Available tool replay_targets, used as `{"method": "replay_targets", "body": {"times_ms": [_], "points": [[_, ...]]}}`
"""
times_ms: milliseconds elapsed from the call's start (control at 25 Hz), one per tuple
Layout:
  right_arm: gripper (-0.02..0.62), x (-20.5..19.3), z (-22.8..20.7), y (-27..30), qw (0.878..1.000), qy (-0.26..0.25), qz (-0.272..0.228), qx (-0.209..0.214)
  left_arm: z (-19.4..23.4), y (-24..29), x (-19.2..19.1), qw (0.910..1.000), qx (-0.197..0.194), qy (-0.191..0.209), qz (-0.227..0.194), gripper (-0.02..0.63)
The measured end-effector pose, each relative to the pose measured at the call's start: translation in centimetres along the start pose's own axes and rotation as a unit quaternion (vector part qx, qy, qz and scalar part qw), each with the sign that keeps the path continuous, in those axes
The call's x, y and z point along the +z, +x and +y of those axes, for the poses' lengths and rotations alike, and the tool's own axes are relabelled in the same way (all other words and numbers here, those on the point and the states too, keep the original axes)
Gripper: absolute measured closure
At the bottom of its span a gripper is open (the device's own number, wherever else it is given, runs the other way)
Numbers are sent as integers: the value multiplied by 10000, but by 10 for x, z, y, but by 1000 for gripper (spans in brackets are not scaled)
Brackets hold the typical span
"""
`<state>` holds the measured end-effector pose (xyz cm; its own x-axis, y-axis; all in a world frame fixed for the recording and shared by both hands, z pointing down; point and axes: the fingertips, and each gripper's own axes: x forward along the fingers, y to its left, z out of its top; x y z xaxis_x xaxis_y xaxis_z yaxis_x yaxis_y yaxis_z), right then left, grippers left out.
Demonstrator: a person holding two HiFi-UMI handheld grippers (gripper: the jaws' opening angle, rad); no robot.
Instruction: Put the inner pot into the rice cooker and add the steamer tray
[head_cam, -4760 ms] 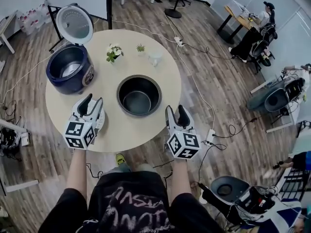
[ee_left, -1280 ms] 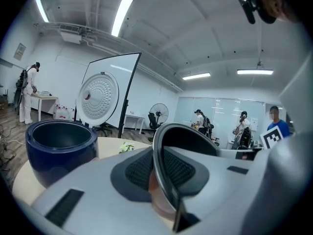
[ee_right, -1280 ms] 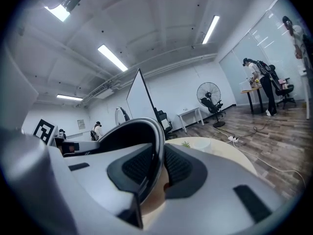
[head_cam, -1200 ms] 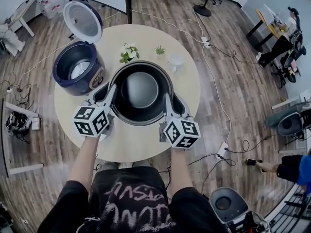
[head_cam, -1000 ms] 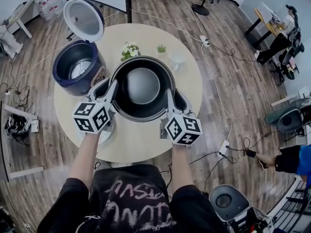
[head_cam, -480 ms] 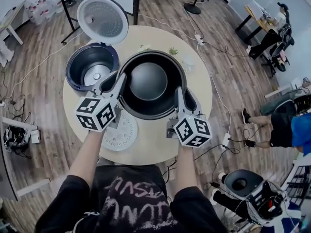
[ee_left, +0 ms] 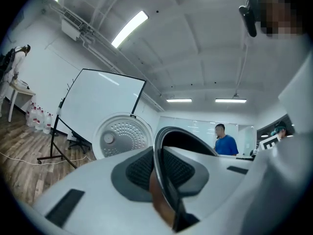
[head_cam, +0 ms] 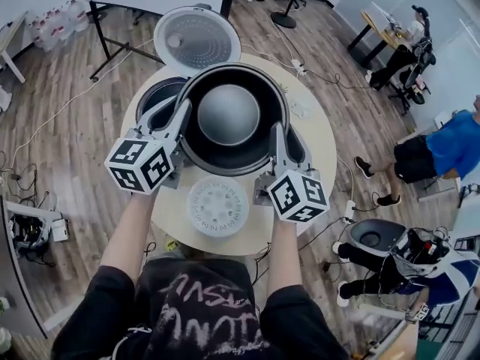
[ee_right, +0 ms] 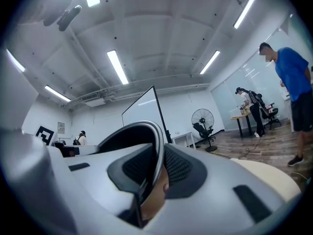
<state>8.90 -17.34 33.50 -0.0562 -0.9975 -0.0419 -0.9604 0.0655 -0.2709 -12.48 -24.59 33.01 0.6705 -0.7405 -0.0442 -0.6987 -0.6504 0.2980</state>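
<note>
The dark inner pot (head_cam: 229, 115) hangs in the air above the round table (head_cam: 319, 145), held level by its rim on both sides. My left gripper (head_cam: 172, 116) is shut on the left rim (ee_left: 168, 146), and my right gripper (head_cam: 285, 142) is shut on the right rim (ee_right: 146, 131). The dark blue rice cooker (head_cam: 157, 94) stands just behind and left of the pot, mostly hidden by it, with its lid (head_cam: 196, 40) up. The white round steamer tray (head_cam: 217, 206) lies on the table's near edge between my arms.
A small clear cup (head_cam: 304, 109) stands on the table right of the pot. A whiteboard stand (head_cam: 105, 32) is behind the cooker. A person in blue (head_cam: 450, 145) is at the right, cables run over the wooden floor, and a fan (ee_right: 201, 121) stands far back.
Both grippers have lifted the pot off the table and carried it up and toward the cooker at the left. The steamer tray has come into view below the pot.
</note>
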Motion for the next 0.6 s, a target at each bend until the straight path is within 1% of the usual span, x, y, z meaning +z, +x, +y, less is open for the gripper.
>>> {"method": "replay_targets", "body": {"times_ms": [120,320,440,600], "points": [[523,-3,29,10,10000,32,-71,26,24,-16,12,10000,38,-36,-47,538],[526,0,58,38,9997,140,-26,198,55,-26,31,9994,262,-134,-157,538],[528,-1,66,49,9992,162,36,357,63,-31,36,9987,418,-184,-221,538],[529,-5,70,64,9986,182,66,491,74,-31,33,9978,585,-230,-224,538]]}}
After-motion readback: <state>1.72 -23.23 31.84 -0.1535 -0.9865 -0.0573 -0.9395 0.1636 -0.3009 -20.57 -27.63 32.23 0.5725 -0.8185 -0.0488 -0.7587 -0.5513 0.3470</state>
